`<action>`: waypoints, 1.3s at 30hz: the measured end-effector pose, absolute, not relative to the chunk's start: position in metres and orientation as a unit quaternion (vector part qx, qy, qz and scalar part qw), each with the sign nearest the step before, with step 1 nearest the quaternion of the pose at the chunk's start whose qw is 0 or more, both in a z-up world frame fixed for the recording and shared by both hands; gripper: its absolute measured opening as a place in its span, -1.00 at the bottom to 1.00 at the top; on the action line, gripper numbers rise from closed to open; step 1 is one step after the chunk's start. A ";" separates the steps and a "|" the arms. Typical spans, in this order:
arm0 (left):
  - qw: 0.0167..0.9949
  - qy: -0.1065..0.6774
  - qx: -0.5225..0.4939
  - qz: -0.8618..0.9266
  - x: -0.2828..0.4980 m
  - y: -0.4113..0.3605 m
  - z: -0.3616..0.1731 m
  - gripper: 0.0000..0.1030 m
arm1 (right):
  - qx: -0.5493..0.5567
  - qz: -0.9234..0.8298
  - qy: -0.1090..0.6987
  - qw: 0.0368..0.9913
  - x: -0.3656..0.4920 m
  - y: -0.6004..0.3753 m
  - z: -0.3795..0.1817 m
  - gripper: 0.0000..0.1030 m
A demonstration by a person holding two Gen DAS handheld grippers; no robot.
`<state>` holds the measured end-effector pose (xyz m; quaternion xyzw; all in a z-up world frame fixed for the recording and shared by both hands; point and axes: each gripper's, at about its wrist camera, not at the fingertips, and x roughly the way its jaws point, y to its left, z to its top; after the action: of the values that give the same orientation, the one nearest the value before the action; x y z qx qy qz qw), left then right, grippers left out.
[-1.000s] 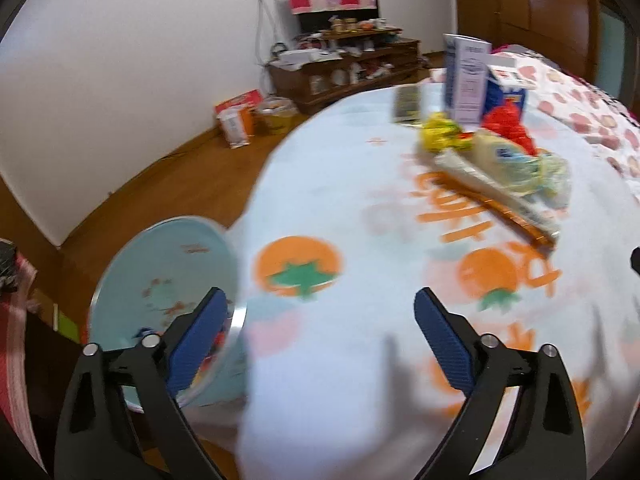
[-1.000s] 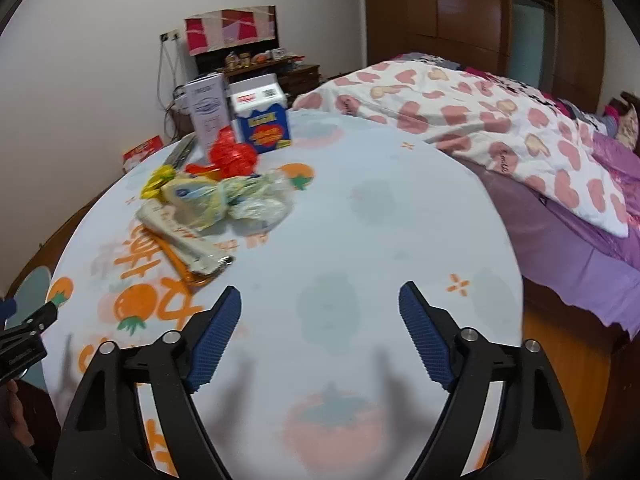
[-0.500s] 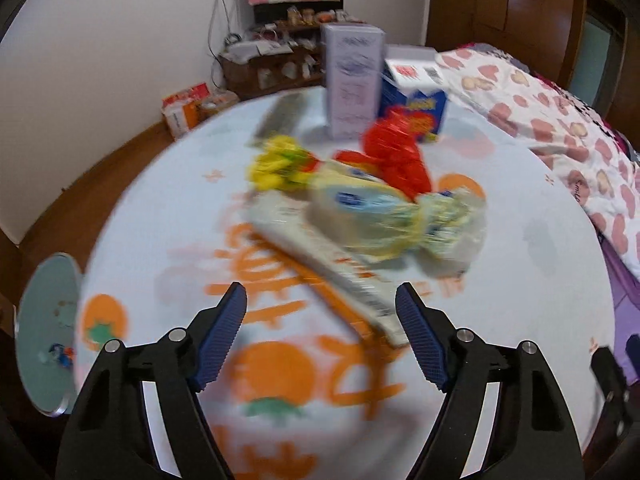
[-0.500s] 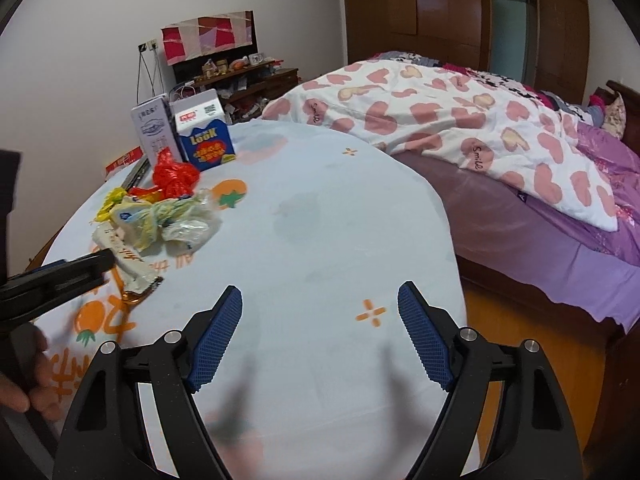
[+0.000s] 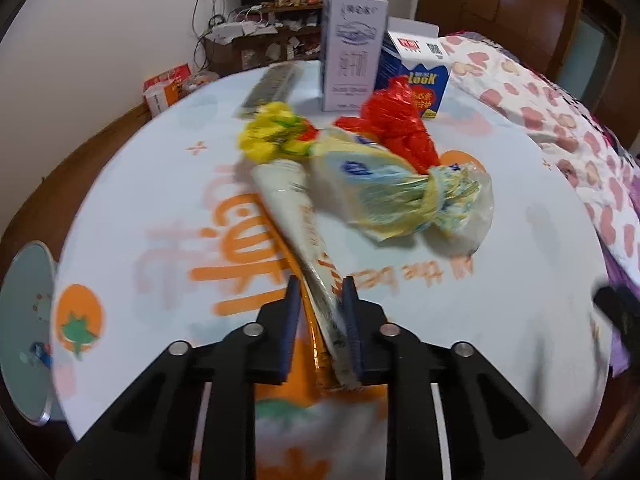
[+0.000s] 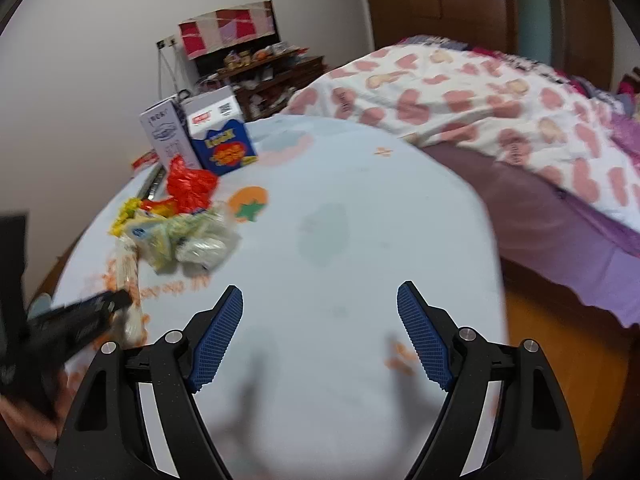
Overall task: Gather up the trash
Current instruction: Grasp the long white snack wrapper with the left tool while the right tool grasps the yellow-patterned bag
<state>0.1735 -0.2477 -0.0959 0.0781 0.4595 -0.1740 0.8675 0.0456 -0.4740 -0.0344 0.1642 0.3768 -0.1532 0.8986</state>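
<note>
Left wrist view: left gripper (image 5: 320, 300) is clamping a long cream wrapper (image 5: 296, 220); right gripper (image 6: 320, 320) is gaping; blue carton (image 5: 416, 84) is reading "LOOK".

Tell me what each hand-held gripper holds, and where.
Left hand-held gripper: near end of the long cream plastic wrapper. Right hand-held gripper: open, holding nothing.

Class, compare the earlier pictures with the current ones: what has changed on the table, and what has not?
The left tongs swung from the table edge to the trash pile and have just closed on the long white wrapper. The right tongs remain open over bare tablecloth. The pile and both cartons sit unchanged.
</note>
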 end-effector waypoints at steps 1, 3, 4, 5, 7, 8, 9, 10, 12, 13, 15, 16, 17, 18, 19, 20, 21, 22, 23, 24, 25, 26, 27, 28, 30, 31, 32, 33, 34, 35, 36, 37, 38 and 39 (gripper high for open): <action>0.869 0.455 0.082 -0.173 0.171 -0.241 -0.095 -0.70 | 0.165 -0.146 0.378 0.899 0.053 -0.473 -0.035 0.54; 0.875 0.445 0.090 -0.168 0.167 -0.225 -0.091 -0.71 | 0.176 -0.125 0.384 0.898 0.073 -0.472 -0.037 0.54; 0.878 0.440 0.093 -0.164 0.164 -0.217 -0.089 -0.71 | 0.188 -0.106 0.390 0.895 0.088 -0.471 -0.039 0.54; 0.880 0.436 0.097 -0.160 0.163 -0.210 -0.087 -0.71 | 0.197 -0.090 0.393 0.894 0.099 -0.470 -0.041 0.54; 0.885 0.428 0.103 -0.152 0.159 -0.195 -0.084 -0.71 | 0.205 -0.065 0.397 0.892 0.124 -0.466 -0.046 0.54; 0.886 0.426 0.104 -0.151 0.161 -0.192 -0.083 -0.71 | 0.208 -0.058 0.397 0.892 0.132 -0.464 -0.049 0.54; 0.887 0.423 0.108 -0.149 0.160 -0.185 -0.082 -0.71 | 0.211 -0.047 0.401 0.890 0.144 -0.462 -0.055 0.54; 0.889 0.420 0.109 -0.149 0.161 -0.182 -0.080 -0.71 | 0.213 -0.039 0.406 0.888 0.152 -0.461 -0.060 0.54; 0.891 0.415 0.111 -0.146 0.161 -0.174 -0.078 -0.71 | 0.214 -0.027 0.425 0.879 0.167 -0.454 -0.072 0.43; 0.892 0.415 0.108 -0.145 0.162 -0.170 -0.076 -0.71 | 0.194 -0.033 0.419 0.887 0.168 -0.447 -0.071 -0.05; 0.893 0.415 0.101 -0.145 0.164 -0.165 -0.074 -0.71 | 0.189 -0.019 0.430 0.883 0.170 -0.440 -0.073 -0.16; 0.893 0.414 0.100 -0.144 0.164 -0.163 -0.074 -0.71 | 0.191 -0.023 0.426 0.884 0.167 -0.439 -0.072 -0.19; 0.894 0.413 0.098 -0.143 0.164 -0.161 -0.074 -0.71 | 0.193 -0.021 0.427 0.883 0.164 -0.437 -0.072 -0.20; 0.894 0.413 0.095 -0.142 0.164 -0.159 -0.074 -0.71 | 0.191 -0.023 0.426 0.884 0.160 -0.434 -0.071 -0.21; 0.894 0.414 0.091 -0.142 0.163 -0.157 -0.074 -0.71 | 0.185 -0.029 0.423 0.887 0.154 -0.431 -0.068 -0.22; 0.894 0.415 0.089 -0.143 0.162 -0.155 -0.073 -0.71 | 0.183 -0.032 0.419 0.889 0.149 -0.429 -0.066 -0.23; 0.894 0.414 0.087 -0.145 0.161 -0.153 -0.072 -0.71 | 0.182 -0.035 0.414 0.891 0.143 -0.426 -0.062 -0.23; 0.895 0.413 0.086 -0.146 0.159 -0.152 -0.071 -0.71 | 0.181 -0.038 0.404 0.896 0.131 -0.422 -0.054 -0.23; 0.896 0.410 0.086 -0.146 0.157 -0.150 -0.068 -0.71 | 0.181 -0.041 0.397 0.899 0.123 -0.421 -0.048 -0.23; 0.898 0.406 0.089 -0.146 0.154 -0.149 -0.066 -0.71 | 0.178 -0.048 0.385 0.904 0.111 -0.418 -0.040 -0.24; 0.900 0.402 0.091 -0.145 0.152 -0.149 -0.065 -0.71 | 0.176 -0.055 0.377 0.908 0.104 -0.416 -0.033 -0.24; 0.901 0.397 0.095 -0.144 0.149 -0.148 -0.063 -0.71 | 0.171 -0.066 0.366 0.912 0.094 -0.412 -0.025 -0.24; 0.903 0.392 0.099 -0.142 0.146 -0.147 -0.061 -0.71 | 0.166 -0.079 0.354 0.917 0.082 -0.407 -0.017 -0.24; 0.905 0.389 0.101 -0.141 0.143 -0.145 -0.059 -0.71 | 0.160 -0.092 0.346 0.920 0.074 -0.402 -0.011 -0.23; 0.908 0.382 0.103 -0.139 0.137 -0.141 -0.055 -0.71 | 0.151 -0.107 0.338 0.923 0.064 -0.395 -0.004 -0.23; 0.909 0.379 0.104 -0.137 0.133 -0.137 -0.052 -0.71 | 0.146 -0.113 0.332 0.925 0.056 -0.389 0.000 -0.23; 0.911 0.376 0.105 -0.134 0.130 -0.134 -0.050 -0.71 | 0.143 -0.114 0.330 0.926 0.051 -0.384 0.001 -0.23; 0.912 0.374 0.105 -0.131 0.127 -0.130 -0.048 -0.71 | 0.138 -0.115 0.329 0.927 0.047 -0.379 0.002 -0.23; 0.913 0.374 0.105 -0.129 0.126 -0.127 -0.046 -0.71 | 0.134 -0.115 0.330 0.927 0.046 -0.374 0.003 -0.23; 0.913 0.373 0.103 -0.127 0.124 -0.123 -0.045 -0.71 | 0.134 -0.116 0.331 0.927 0.046 -0.374 0.005 -0.23; 0.914 0.373 0.101 -0.122 0.121 -0.116 -0.043 -0.71 | 0.136 -0.114 0.332 0.926 0.045 -0.371 0.005 -0.23; 0.915 0.372 0.101 -0.119 0.120 -0.113 -0.042 -0.71 | 0.138 -0.110 0.333 0.926 0.044 -0.366 0.005 -0.23; 0.917 0.370 0.101 -0.112 0.117 -0.107 -0.040 -0.71 | 0.138 -0.107 0.333 0.926 0.044 -0.362 0.005 -0.23; 0.918 0.369 0.102 -0.108 0.116 -0.103 -0.040 -0.71 | 0.136 -0.104 0.334 0.927 0.043 -0.356 0.005 -0.23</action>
<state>0.1157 -0.1029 -0.0401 0.1020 0.3688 -0.1078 0.9176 0.0434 -0.3565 0.0053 0.1355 0.3337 -0.1041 0.9271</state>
